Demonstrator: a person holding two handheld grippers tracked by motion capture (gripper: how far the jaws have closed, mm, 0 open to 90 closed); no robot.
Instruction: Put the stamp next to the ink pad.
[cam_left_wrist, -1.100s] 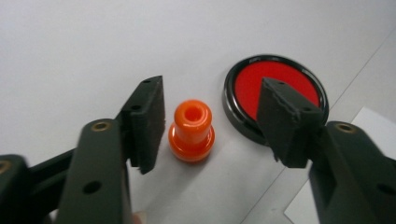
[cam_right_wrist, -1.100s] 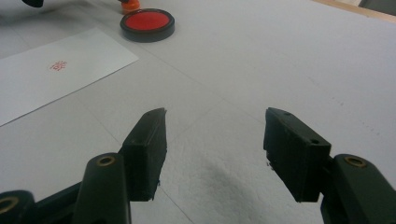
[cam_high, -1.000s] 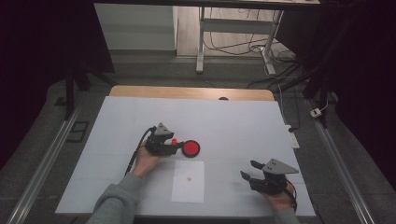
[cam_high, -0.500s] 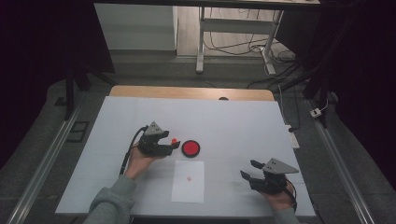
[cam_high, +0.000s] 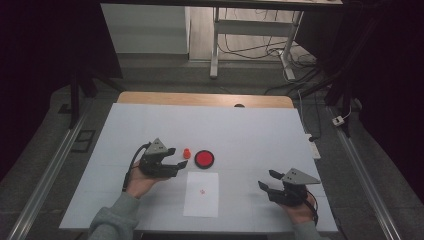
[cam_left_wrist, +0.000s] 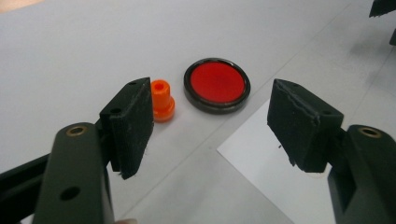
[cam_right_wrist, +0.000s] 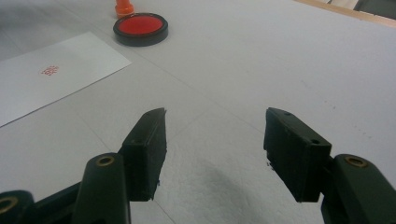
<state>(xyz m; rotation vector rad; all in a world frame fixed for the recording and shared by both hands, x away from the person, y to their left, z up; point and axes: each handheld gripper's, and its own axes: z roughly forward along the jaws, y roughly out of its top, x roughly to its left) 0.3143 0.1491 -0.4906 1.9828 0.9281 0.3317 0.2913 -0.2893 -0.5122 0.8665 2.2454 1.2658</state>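
A small orange stamp (cam_high: 186, 153) stands upright on the white table, just left of a round red ink pad (cam_high: 204, 158). Below them lies a white paper sheet (cam_high: 201, 200) bearing a red stamp mark (cam_high: 202, 190). My left gripper (cam_high: 180, 156) is open a little left of the stamp; its jaws have just been opening and nothing is between them. In the left gripper view the stamp (cam_left_wrist: 162, 99) sits beyond the left jaw and the ink pad (cam_left_wrist: 216, 84) ahead. My right gripper (cam_high: 265, 178) is open and empty at the front right, with the ink pad (cam_right_wrist: 140, 28) far off.
The table (cam_high: 250, 125) has a wooden strip (cam_high: 200, 99) along its far edge. A white power strip (cam_high: 311, 145) lies off the right edge. Metal rails run along both sides, and desk legs with cables stand beyond the far edge.
My left gripper let go of the orange stamp beside the ink pad and drew back to the left. The right gripper has kept still.
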